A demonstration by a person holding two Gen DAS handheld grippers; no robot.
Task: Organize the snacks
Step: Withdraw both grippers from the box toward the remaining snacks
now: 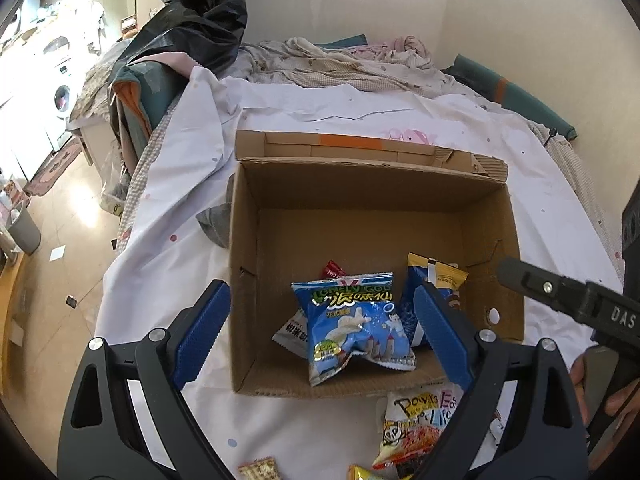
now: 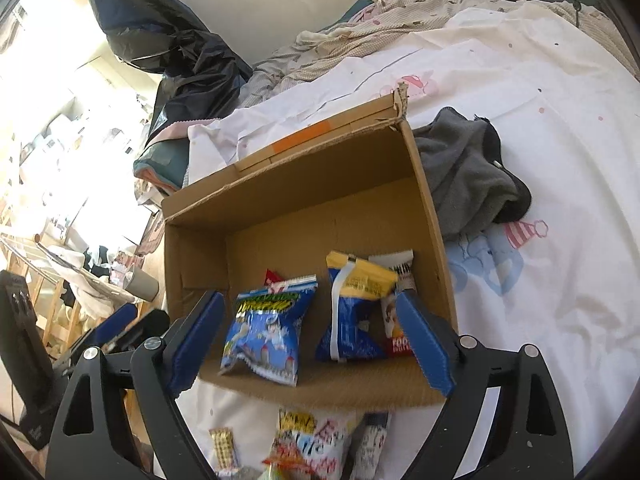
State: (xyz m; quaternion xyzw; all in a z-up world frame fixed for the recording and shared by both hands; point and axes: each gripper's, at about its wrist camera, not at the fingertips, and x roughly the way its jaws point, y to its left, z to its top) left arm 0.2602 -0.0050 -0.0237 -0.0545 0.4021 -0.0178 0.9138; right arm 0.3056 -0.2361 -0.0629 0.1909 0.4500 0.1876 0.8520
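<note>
An open cardboard box [image 1: 360,196] [image 2: 280,200] sits on a white bedsheet. Inside lie a blue Lonely God snack bag [image 1: 352,324] [image 2: 268,332], a blue and yellow bag [image 1: 434,280] [image 2: 356,308], a small red packet [image 1: 332,270] and a white packet [image 1: 292,330]. My left gripper [image 1: 320,332] is open and empty above the box's near edge. My right gripper [image 2: 312,340] is open and empty above the near edge too. Loose snacks lie on the sheet in front of the box: a white and yellow bag [image 1: 416,424] [image 2: 312,440] and a small cracker packet [image 1: 260,470] [image 2: 224,448].
A grey garment [image 2: 468,176] lies against the box's side. Crumpled bedding [image 1: 352,64] and a black plastic bag [image 1: 192,16] are piled at the back. The bed's edge drops to the floor on the left, with a grey bin [image 1: 24,228] there.
</note>
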